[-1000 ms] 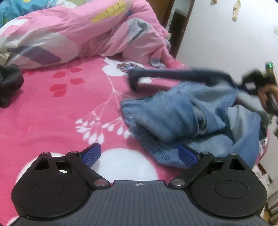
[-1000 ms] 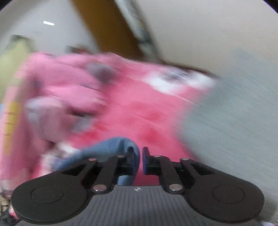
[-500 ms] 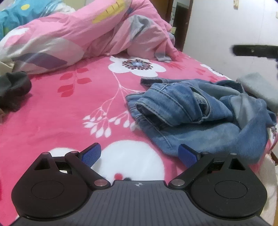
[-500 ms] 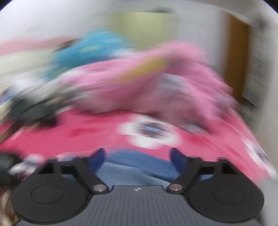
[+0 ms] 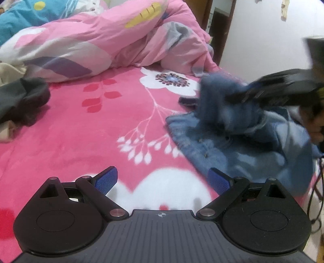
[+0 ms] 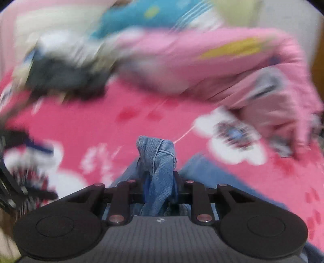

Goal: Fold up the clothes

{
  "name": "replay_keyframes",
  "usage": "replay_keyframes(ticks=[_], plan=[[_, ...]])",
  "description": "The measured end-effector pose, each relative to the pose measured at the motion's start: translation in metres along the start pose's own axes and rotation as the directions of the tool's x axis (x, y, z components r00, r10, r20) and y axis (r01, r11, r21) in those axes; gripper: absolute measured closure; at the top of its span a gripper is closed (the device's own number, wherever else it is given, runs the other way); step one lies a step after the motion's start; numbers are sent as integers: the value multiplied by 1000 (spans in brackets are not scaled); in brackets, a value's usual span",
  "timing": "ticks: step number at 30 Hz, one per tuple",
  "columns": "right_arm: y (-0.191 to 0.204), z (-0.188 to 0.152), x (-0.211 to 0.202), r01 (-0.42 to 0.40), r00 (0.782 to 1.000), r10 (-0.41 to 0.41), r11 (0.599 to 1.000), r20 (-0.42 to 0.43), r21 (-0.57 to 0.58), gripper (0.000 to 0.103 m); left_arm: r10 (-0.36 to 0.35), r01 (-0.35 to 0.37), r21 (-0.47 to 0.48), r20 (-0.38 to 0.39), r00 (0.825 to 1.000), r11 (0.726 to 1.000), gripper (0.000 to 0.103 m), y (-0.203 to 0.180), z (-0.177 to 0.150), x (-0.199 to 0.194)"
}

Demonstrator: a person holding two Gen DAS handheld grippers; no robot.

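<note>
- Because the jeans (image 6: 160, 159) need spreading before any fold, the right gripper (image 6: 160, 182), jaws just closed, clamps a bunched denim edge, lifting it off the pink bedsheet (image 5: 81, 131).
- Left gripper (image 5: 163, 180) hovers spread wide, empty, near the heap.
- Crumpled quilt (image 5: 101, 40) and dark garment (image 5: 22, 97) crowd the far side.

A bed (image 5: 81, 131) fills most of my view, covered by a bright pink blanket (image 5: 113, 125) printed with white flowers and red leaves. At its far side lies a heaped pale pink quilt (image 5: 105, 40) with yellow, grey and purple patches, and behind that some turquoise bedding (image 5: 30, 16). To the right stands a plain white wall (image 5: 263, 40), with a dark brown wooden door frame (image 5: 228, 26) beside it. The light is soft, even and indoor.
</note>
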State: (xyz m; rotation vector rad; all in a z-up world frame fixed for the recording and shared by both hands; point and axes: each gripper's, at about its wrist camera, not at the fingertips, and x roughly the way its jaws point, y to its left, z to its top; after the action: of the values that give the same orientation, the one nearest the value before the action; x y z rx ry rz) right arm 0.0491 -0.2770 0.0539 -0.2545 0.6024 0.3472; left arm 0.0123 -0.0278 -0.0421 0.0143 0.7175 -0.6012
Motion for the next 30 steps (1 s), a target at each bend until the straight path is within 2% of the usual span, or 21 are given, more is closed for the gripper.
replay_keyframes(ticks=[2, 3, 5, 8, 10, 11, 12, 15, 18, 20, 23, 25, 27, 30], plan=[[-30, -4, -26, 68, 993, -82, 987, 91, 144, 80, -31, 31, -27, -12, 999, 999, 6, -4, 9, 14], [-49, -9, -38, 90, 985, -121, 969, 126, 231, 80, -54, 53, -50, -25, 998, 997, 6, -5, 13, 22], [-91, -29, -56, 98, 967, -186, 903, 173, 417, 81, -101, 96, -97, -48, 994, 991, 7, -6, 21, 38], [-137, -74, -77, 39, 945, -231, 781, 231, 623, 82, -184, 166, -178, -86, 979, 970, 8, -8, 30, 62], [-156, -104, -84, -1, 931, -258, 705, 257, 709, 82, -214, 189, -216, -99, 972, 958, 12, -11, 33, 77], [-161, -115, -85, -11, 927, -267, 680, 262, 733, 82, -223, 195, -231, -102, 969, 953, 12, -12, 35, 85], [-165, -124, -84, -24, 924, -272, 658, 268, 753, 82, -232, 201, -247, -105, 967, 948, 13, -14, 36, 92], [-171, -145, -79, -74, 918, -268, 610, 293, 789, 82, -263, 232, -244, -103, 959, 941, 25, -22, 44, 107], [-173, -152, -72, -102, 912, -262, 598, 315, 795, 82, -293, 260, -250, -104, 950, 933, 44, -32, 51, 125], [-172, -154, -69, -104, 910, -268, 594, 318, 797, 82, -282, 245, -270, -111, 953, 931, 53, -34, 54, 136], [-172, -158, -65, -88, 909, -288, 576, 302, 813, 82, -243, 214, -255, -87, 966, 943, 65, -40, 53, 134], [-171, -157, -63, -80, 909, -292, 577, 297, 813, 82, -207, 191, -231, -51, 977, 954, 80, -43, 49, 125], [-166, -148, -65, -52, 909, -298, 610, 290, 791, 82, -192, 191, -197, 15, 981, 962, 87, -47, 44, 108], [-152, -123, -73, 9, 908, -309, 688, 281, 726, 82, -195, 212, -132, 129, 972, 968, 89, -52, 37, 75]])
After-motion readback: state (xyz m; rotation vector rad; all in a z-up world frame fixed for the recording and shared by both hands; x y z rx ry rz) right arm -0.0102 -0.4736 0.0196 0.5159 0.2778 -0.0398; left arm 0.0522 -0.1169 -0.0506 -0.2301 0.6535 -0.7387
